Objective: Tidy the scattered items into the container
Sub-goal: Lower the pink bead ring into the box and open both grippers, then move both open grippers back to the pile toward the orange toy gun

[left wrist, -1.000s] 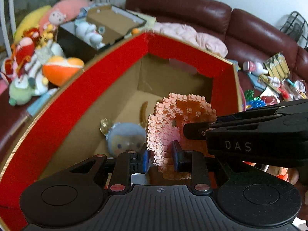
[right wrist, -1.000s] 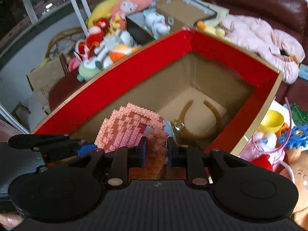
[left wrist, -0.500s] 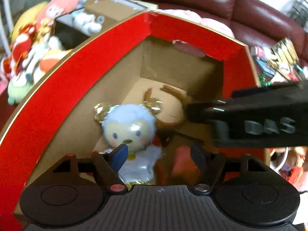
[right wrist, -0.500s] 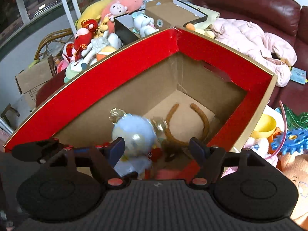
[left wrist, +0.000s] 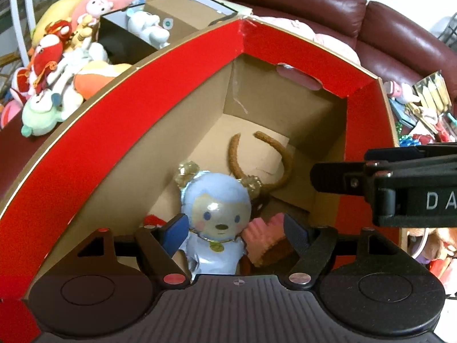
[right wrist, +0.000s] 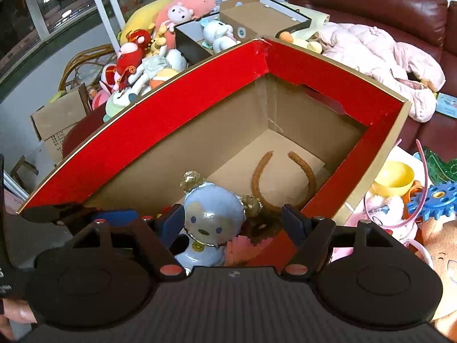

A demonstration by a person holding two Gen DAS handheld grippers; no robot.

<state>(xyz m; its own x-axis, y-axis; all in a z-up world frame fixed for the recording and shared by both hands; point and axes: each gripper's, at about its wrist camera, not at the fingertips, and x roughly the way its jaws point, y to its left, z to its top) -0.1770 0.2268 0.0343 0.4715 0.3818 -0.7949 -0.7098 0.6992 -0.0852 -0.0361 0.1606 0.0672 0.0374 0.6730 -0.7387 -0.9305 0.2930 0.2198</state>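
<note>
Pink block piece (left wrist: 264,235) lies in the red box (left wrist: 114,131) (beside a foil doll (left wrist: 217,220)); we hold both grippers, left (left wrist: 237,230) and right (right wrist: 232,223), spread empty.

Dark red sofa (right wrist: 371,3) under red box (right wrist: 177,105), pink jacket (right wrist: 380,57), plush toys (right wrist: 137,57).

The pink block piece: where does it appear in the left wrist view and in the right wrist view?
Left wrist view: the pink block piece lies low in the red box, right of the blue balloon doll.
Right wrist view: it shows bottom centre, just right of the doll.
Shared landmark: the brown headband on the box floor.
</note>
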